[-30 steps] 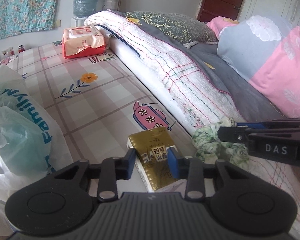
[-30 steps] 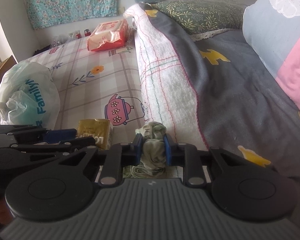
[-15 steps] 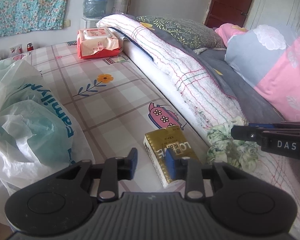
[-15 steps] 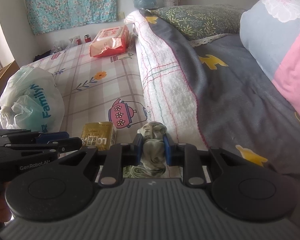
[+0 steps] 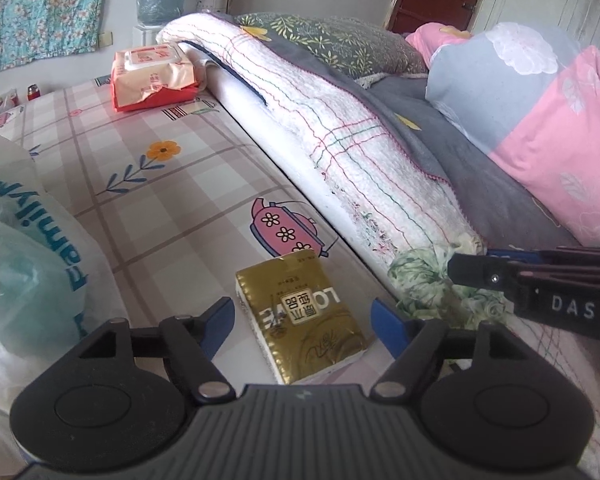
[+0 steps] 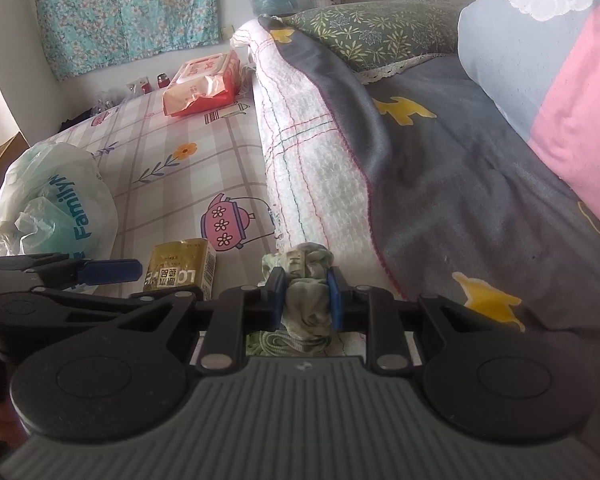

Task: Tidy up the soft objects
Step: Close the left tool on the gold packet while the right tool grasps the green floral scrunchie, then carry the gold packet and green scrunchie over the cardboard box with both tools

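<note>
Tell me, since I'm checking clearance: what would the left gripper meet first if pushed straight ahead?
Probably the gold tissue pack, lying on the plaid sheet between the open left gripper fingers; height above it is unclear.

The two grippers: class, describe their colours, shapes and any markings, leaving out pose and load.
The left gripper has a grey ribbed body, two round black discs, black linkage arms with silver pins, and blue finger pads. The right gripper is built the same, with blue pads. From the left wrist view its side bears white letters "DAS". No cables or sleeves show.
</note>
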`<move>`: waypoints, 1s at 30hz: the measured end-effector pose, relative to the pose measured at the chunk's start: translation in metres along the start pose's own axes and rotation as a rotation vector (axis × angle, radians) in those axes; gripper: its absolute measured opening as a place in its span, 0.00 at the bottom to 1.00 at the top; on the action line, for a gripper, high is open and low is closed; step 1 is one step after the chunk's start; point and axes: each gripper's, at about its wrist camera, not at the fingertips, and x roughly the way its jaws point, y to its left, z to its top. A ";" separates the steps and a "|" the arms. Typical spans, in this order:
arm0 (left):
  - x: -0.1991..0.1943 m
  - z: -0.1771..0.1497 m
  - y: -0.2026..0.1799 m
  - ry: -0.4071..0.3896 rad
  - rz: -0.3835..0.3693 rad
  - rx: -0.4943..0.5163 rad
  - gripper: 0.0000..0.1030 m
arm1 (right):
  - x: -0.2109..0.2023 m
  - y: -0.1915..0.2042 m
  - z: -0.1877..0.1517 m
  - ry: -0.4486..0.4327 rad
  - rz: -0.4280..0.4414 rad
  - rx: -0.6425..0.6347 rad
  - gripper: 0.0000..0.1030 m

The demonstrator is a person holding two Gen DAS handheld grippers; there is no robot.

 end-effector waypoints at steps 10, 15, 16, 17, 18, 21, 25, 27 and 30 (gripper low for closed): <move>0.017 0.000 0.000 0.039 0.070 0.012 0.65 | 0.006 0.002 0.001 0.008 0.010 0.001 0.20; 0.010 0.000 0.006 0.032 0.070 -0.015 0.62 | 0.000 0.007 0.001 -0.009 0.019 -0.009 0.20; 0.008 -0.001 0.006 0.028 0.070 -0.016 0.62 | -0.001 0.008 0.002 -0.013 0.023 -0.011 0.20; 0.004 -0.001 0.006 0.022 0.071 -0.016 0.62 | -0.003 0.010 0.002 -0.018 0.026 -0.012 0.20; 0.000 -0.001 0.006 0.014 0.069 -0.015 0.62 | -0.006 0.012 0.002 -0.024 0.029 -0.015 0.20; -0.015 0.000 0.005 -0.021 0.061 -0.009 0.62 | -0.013 0.017 0.004 -0.043 0.036 -0.024 0.20; -0.040 0.004 0.003 -0.092 0.057 -0.001 0.62 | -0.027 0.028 0.009 -0.081 0.051 -0.048 0.20; -0.056 0.006 0.003 -0.133 0.056 -0.002 0.62 | -0.036 0.034 0.013 -0.108 0.058 -0.066 0.20; -0.082 0.010 0.005 -0.199 0.061 -0.008 0.62 | -0.051 0.046 0.021 -0.151 0.072 -0.093 0.20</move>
